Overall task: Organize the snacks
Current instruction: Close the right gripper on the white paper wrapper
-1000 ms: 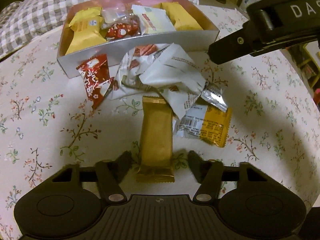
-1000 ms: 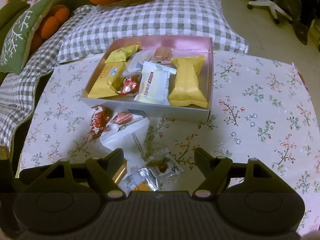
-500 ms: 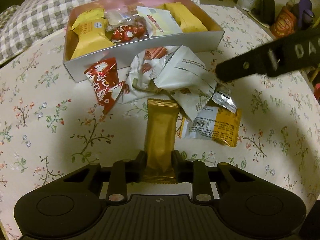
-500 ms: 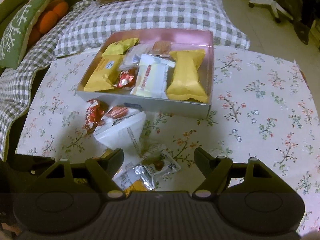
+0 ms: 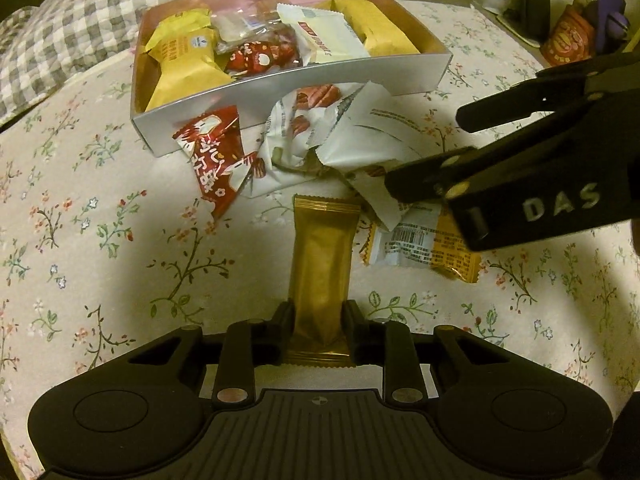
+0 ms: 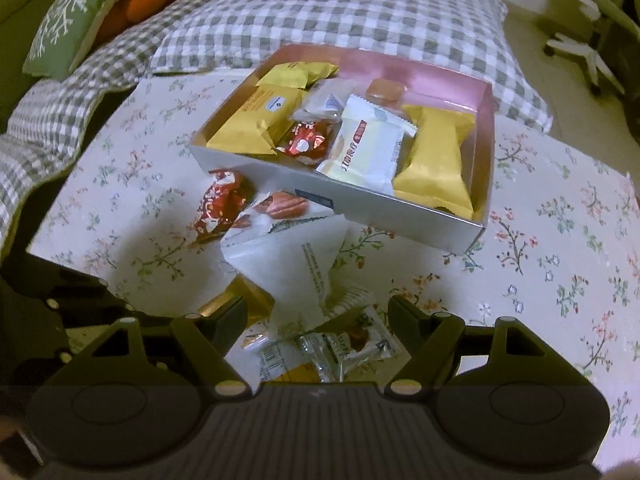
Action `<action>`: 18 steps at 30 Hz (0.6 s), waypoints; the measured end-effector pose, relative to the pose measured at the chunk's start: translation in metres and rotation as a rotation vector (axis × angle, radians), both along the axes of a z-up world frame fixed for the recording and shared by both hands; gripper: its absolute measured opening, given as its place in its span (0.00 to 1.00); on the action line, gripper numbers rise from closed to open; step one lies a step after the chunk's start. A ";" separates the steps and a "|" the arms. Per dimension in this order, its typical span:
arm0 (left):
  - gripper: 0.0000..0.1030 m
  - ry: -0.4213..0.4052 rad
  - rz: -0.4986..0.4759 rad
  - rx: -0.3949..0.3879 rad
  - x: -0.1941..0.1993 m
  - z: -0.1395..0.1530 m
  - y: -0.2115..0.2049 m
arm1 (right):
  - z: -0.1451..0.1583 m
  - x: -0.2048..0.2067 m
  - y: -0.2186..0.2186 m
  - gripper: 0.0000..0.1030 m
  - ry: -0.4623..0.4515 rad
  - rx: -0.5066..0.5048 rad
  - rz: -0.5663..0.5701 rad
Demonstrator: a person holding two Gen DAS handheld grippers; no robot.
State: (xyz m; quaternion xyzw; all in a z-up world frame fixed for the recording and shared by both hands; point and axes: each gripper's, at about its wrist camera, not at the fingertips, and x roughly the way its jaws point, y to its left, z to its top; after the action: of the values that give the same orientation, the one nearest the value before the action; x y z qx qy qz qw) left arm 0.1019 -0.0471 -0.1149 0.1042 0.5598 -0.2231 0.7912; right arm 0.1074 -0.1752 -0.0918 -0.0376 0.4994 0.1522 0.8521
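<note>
My left gripper (image 5: 319, 330) is shut on the near end of a long gold snack bar (image 5: 322, 264) that lies on the floral tablecloth. Beyond it lie a crumpled white wrapper (image 5: 352, 140), a red candy packet (image 5: 216, 160) and an orange packet (image 5: 432, 246). A silver box with a pink inside (image 5: 288, 88) holds several snacks. My right gripper (image 6: 316, 316) is open and empty, low over the small packets (image 6: 344, 344) and beside the white wrapper (image 6: 292, 256); it also shows from the side in the left wrist view (image 5: 520, 168).
The box (image 6: 380, 208) sits at the far side of the floral tablecloth (image 6: 560, 260). A grey checked cushion (image 6: 320, 16) and a green pillow (image 6: 68, 20) lie behind. Bags stand on the floor at the far right (image 5: 568, 36).
My left gripper closed on the gold bar's near end. My right gripper moved lower and closer toward the pile of loose snacks.
</note>
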 end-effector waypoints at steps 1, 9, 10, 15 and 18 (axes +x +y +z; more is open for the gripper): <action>0.23 0.000 0.000 0.000 0.000 0.000 0.000 | -0.001 0.000 0.002 0.72 -0.008 -0.004 0.005; 0.23 0.007 -0.002 -0.008 0.000 0.000 0.001 | -0.007 0.001 0.011 0.72 -0.059 -0.044 0.037; 0.23 0.009 -0.001 -0.009 0.001 0.000 0.001 | -0.008 0.001 0.012 0.72 -0.062 -0.045 0.037; 0.23 0.008 -0.004 -0.009 0.000 -0.001 0.002 | -0.011 0.001 0.015 0.71 -0.067 -0.052 0.044; 0.23 0.008 -0.004 -0.009 0.000 -0.001 0.002 | -0.013 0.002 0.018 0.68 -0.065 -0.061 0.049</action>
State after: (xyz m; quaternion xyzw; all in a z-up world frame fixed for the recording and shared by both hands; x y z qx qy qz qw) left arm 0.1021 -0.0452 -0.1155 0.1007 0.5617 -0.2277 0.7890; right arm 0.1089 -0.1573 -0.1049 -0.0806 0.4747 0.1564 0.8624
